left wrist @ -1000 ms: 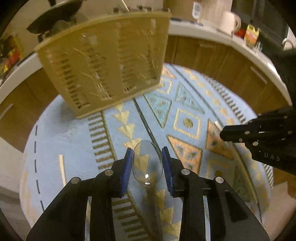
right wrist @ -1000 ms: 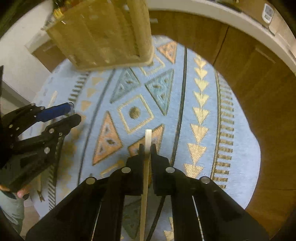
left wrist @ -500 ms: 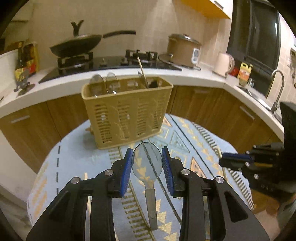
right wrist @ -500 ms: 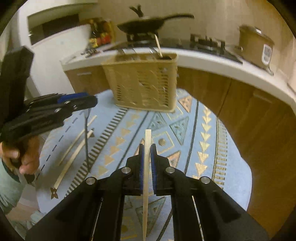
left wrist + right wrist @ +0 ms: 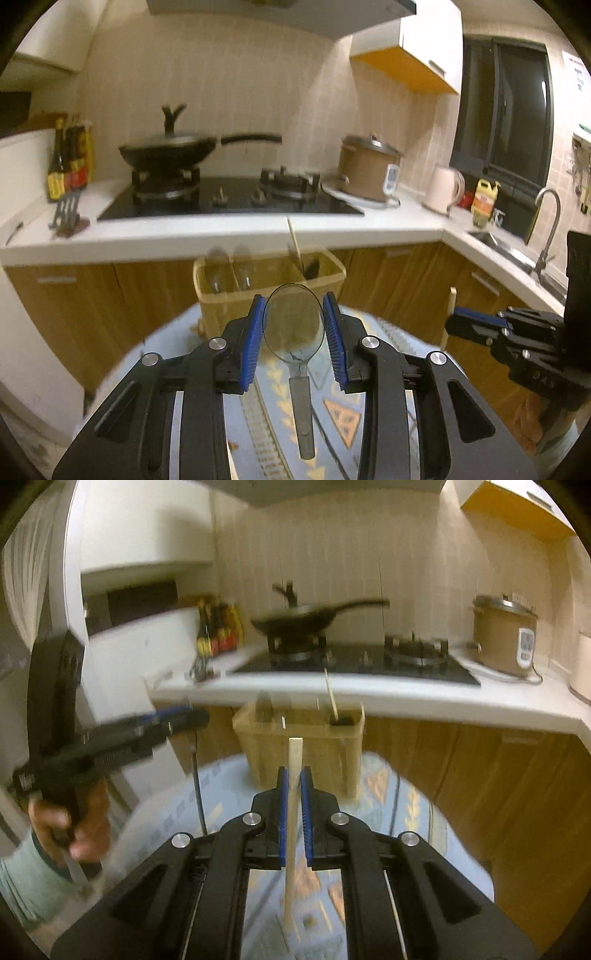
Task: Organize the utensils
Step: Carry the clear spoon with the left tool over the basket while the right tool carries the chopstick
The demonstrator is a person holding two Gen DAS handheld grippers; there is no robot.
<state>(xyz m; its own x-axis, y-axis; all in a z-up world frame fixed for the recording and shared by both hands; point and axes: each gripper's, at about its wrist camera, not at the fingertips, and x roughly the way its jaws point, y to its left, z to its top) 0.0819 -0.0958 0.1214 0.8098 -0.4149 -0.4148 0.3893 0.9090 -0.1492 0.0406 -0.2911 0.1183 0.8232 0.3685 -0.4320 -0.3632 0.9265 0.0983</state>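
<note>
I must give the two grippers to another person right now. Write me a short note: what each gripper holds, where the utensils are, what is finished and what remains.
Left gripper: shut on the clear plastic spoon by its bowl, handle hanging down.
Right gripper: shut on a wooden chopstick, held upright.
The beige basket stands on the patterned table, ahead of both grippers.
Done: two clear spoons already stand in the basket's left part; one chopstick and a dark utensil stand in its right part.
Left: put the held spoon and chopstick into the basket. Other sticks seem to lie on the table, but the picture is blurred.
</note>
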